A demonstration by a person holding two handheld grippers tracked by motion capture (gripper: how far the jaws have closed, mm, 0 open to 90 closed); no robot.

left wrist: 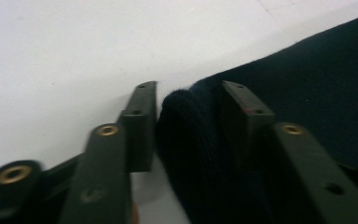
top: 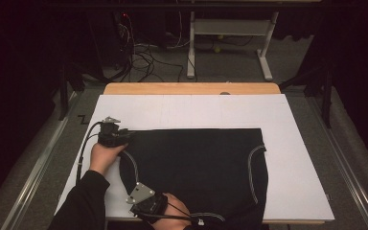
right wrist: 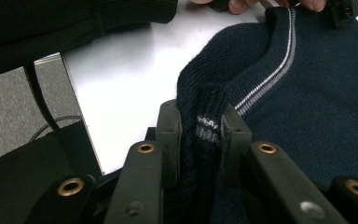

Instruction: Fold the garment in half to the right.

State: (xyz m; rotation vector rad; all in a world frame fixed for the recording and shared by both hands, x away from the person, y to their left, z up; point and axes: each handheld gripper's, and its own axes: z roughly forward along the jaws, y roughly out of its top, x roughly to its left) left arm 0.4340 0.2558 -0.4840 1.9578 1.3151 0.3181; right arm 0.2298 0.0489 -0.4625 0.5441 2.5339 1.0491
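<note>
A dark navy knit garment (top: 196, 163) with thin white-striped trim lies spread flat on a white board (top: 292, 158). My left gripper (top: 123, 137) holds its far left corner, and in the left gripper view (left wrist: 189, 100) a thick fold of the knit (left wrist: 186, 140) sits between the jaws. My right gripper (top: 139, 191) is at the near left edge. Its own view shows the right gripper (right wrist: 200, 116) shut on the striped trim (right wrist: 207, 126) of the garment (right wrist: 317, 93). The left gripper (right wrist: 345, 11) appears at the top of that view.
The board rests on a wooden table (top: 191, 88). A metal rail (top: 33, 167) runs along the left side. Cables (top: 139, 57) and a white desk frame (top: 230, 28) stand on the floor beyond. A dark sleeve (right wrist: 74, 28) crosses the right gripper view.
</note>
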